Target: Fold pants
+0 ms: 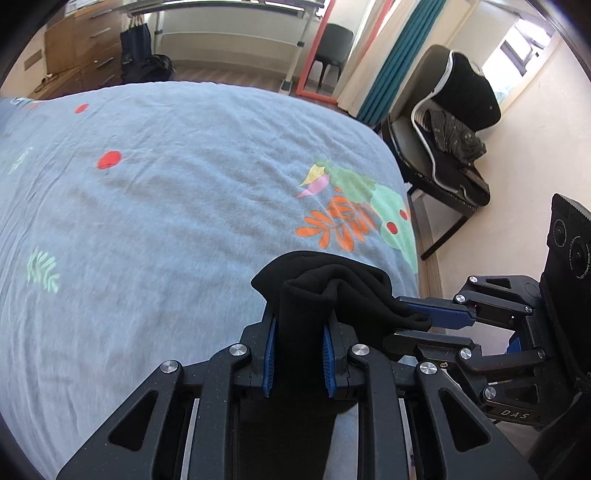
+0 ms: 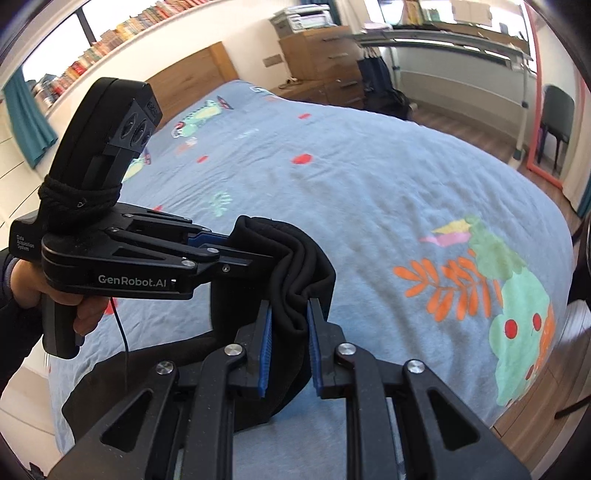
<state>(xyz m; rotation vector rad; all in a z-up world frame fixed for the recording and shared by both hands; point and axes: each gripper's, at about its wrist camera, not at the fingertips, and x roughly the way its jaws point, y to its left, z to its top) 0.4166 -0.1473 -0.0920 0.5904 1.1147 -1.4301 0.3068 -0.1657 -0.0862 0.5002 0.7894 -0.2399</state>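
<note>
- Black pants [image 1: 325,291], bunched at one edge, hang pinched in two claws above the near right part of a bed [image 1: 147,192]; the rest of the cloth trails down to the sheet at the near edge, seen in the right wrist view.
- The left claw [image 1: 300,360] is narrowed onto a thick fold of the fabric, blue pads pressing both sides.
- The right claw [image 2: 290,345] is clamped on the same gathered edge, just beside the left one; the two grips nearly touch.
- A person's hand [image 2: 86,314] holds the left tool's grip.
- Judged step: the pants are lifted off the bed by one end, likely to be shaken out or carried over for a fold.
- Next move, as it appears: draw the claws apart along the edge to spread the cloth, then lay it flat on the patterned sheet.
- A chair [image 1: 439,155] at the far right holds dark clothing [image 1: 454,134] on its seat; a dark bag [image 1: 136,44] hangs from the desk [image 1: 229,5] at the far wall.
</note>
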